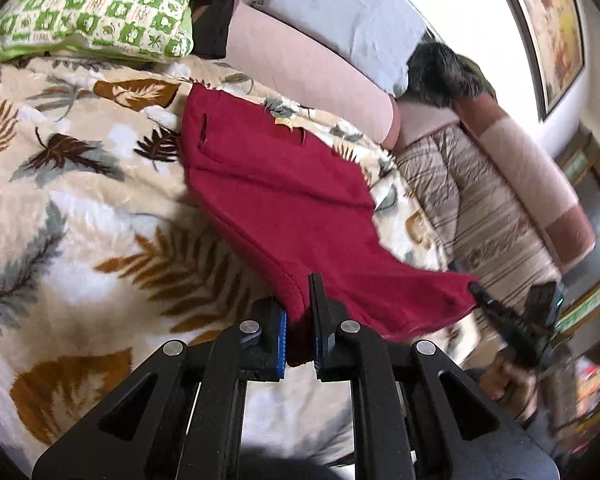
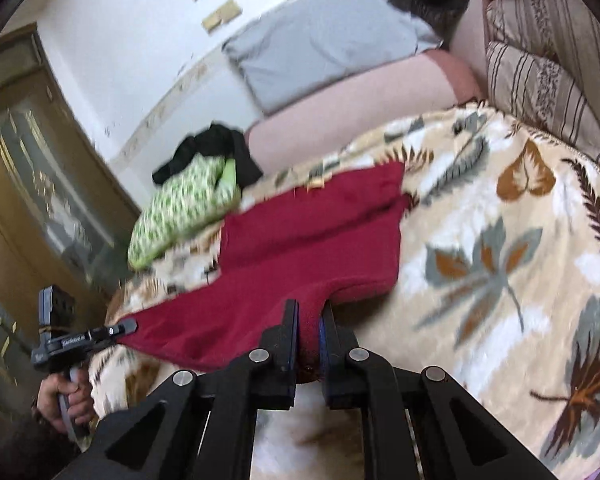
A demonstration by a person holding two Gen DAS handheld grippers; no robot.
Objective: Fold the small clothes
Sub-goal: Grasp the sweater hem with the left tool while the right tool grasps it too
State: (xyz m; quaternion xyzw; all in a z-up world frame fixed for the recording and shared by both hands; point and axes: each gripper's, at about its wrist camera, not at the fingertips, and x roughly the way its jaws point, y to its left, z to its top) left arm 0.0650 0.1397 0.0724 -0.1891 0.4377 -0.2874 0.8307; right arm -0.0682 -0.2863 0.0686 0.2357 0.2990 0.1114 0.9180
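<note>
A small dark red fleece garment [image 1: 276, 196] lies on a leaf-patterned blanket [image 1: 80, 208], its near edge lifted. My left gripper [image 1: 300, 312] is shut on one near corner of it. My right gripper [image 1: 475, 290] shows at the right of the left wrist view, shut on the other corner. In the right wrist view the same red garment [image 2: 311, 232] stretches from my right gripper [image 2: 309, 320], shut on it, to my left gripper [image 2: 130, 326] at the left. The far part of the garment rests flat on the blanket [image 2: 479, 240].
A green checked pillow [image 1: 88, 16] with a black cloth [image 1: 212, 4] lies at the blanket's far edge. A pink bolster [image 1: 300, 68], a grey pillow [image 1: 347, 16] and striped bedding [image 1: 479, 216] lie behind. A wooden cabinet [image 2: 32, 168] stands at left in the right wrist view.
</note>
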